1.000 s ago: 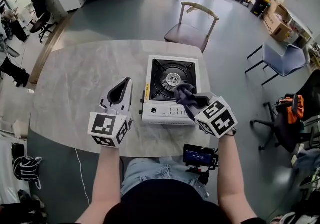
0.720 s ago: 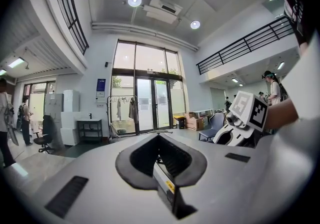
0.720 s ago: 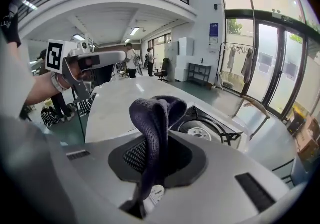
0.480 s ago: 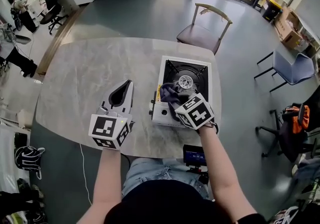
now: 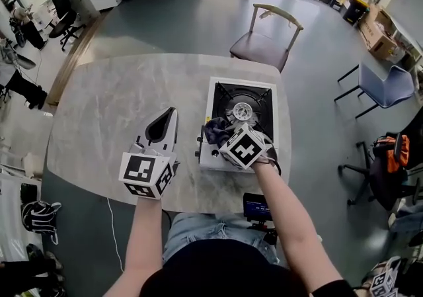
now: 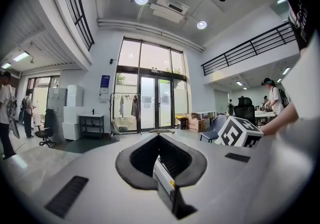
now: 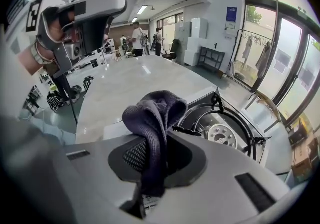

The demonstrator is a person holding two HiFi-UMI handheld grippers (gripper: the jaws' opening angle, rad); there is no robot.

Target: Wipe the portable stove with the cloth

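Dark cloth (image 7: 152, 111) clenched in right gripper (image 7: 150, 145) over the stove (image 5: 243, 112); left gripper (image 5: 163, 125) closed, empty

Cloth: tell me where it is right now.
In the head view the cloth sits at the portable stove's near-left corner, clamped in the right gripper, just left of the burner.

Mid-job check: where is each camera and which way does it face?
Head view: on the person's head, looking steeply down at table, stove, both forearms, left gripper, right gripper.
Left gripper view: on the left gripper, facing across the room toward glass doors; its shut jaws show.
Right gripper view: on the right gripper, facing the burner; its jaws pinch the cloth.
Shared: head and right gripper views both show stove and cloth.
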